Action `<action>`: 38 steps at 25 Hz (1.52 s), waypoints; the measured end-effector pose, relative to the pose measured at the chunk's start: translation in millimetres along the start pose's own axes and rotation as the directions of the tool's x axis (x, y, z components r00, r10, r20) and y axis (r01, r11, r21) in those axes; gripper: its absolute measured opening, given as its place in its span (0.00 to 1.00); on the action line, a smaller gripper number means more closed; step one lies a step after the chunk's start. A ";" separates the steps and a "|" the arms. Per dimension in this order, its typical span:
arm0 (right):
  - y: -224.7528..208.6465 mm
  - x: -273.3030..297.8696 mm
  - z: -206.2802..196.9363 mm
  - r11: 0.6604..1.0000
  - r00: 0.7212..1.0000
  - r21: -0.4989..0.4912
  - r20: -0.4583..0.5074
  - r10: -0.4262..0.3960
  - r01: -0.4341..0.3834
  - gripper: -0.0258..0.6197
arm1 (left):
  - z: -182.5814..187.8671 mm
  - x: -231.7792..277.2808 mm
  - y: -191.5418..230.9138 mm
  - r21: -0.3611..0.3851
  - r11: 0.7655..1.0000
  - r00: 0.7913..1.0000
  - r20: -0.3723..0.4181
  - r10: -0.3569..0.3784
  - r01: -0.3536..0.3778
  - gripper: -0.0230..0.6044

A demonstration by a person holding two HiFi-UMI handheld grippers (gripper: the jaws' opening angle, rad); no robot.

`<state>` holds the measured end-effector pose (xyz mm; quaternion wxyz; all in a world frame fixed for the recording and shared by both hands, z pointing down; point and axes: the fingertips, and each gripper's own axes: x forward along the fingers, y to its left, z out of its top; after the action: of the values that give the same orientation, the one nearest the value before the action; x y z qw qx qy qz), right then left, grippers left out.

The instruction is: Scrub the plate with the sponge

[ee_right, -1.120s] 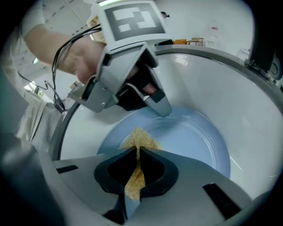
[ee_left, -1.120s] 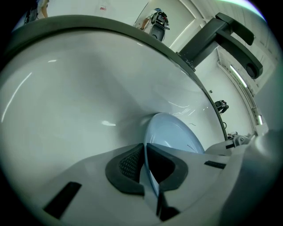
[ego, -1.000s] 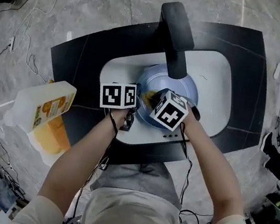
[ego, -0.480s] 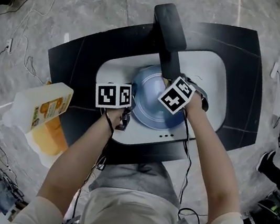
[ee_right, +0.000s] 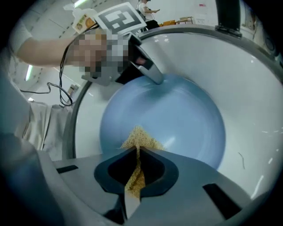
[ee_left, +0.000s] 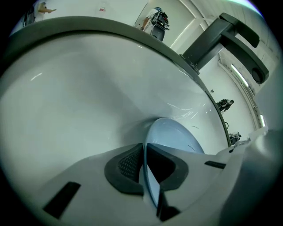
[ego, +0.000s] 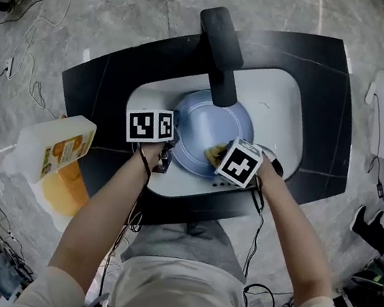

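Observation:
A pale blue plate [ego: 206,131] lies in the white sink basin [ego: 286,114]. My left gripper [ego: 163,160] is shut on the plate's left rim [ee_left: 148,176], which runs edge-on between its dark pads. My right gripper [ee_right: 135,170] is shut on a thin yellow sponge [ee_right: 138,139]. The sponge [ego: 214,153] rests against the near part of the plate [ee_right: 177,119]. In the right gripper view the left gripper [ee_right: 152,77] shows clamped on the plate's far rim.
A black faucet [ego: 221,45] arches over the back of the basin, just beyond the plate. The sink sits in a black counter [ego: 105,84]. A white and orange jug [ego: 54,148] stands on the floor at the left. Cables [ego: 24,70] trail across the grey floor.
My right gripper has swept the sponge from the plate's upper right, near the faucet, back to its near edge. The left gripper has stayed clamped on the rim.

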<state>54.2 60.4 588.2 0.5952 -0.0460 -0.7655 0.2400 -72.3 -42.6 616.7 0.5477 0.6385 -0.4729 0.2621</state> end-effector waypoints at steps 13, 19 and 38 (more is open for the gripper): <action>-48.4 20.8 66.6 0.998 0.992 0.041 0.114 -0.056 0.052 0.11 | -19.6 3.7 -16.7 0.024 0.997 0.994 -0.082 -0.073 0.075 0.08; -102.9 12.9 70.9 0.958 0.952 -0.004 0.120 -0.283 0.285 0.11 | -20.5 2.9 -12.4 -0.007 0.998 0.996 -0.063 -0.069 0.069 0.08; -16.1 -17.2 -19.0 0.999 0.999 -0.034 -0.017 -0.038 0.038 0.11 | -15.7 0.4 -6.1 0.035 0.999 0.997 -0.083 0.008 -0.006 0.09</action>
<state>80.4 46.0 583.1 0.6056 -0.0435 -0.7648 0.2154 -63.8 -28.2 618.4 0.5549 0.6347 -0.4475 0.2983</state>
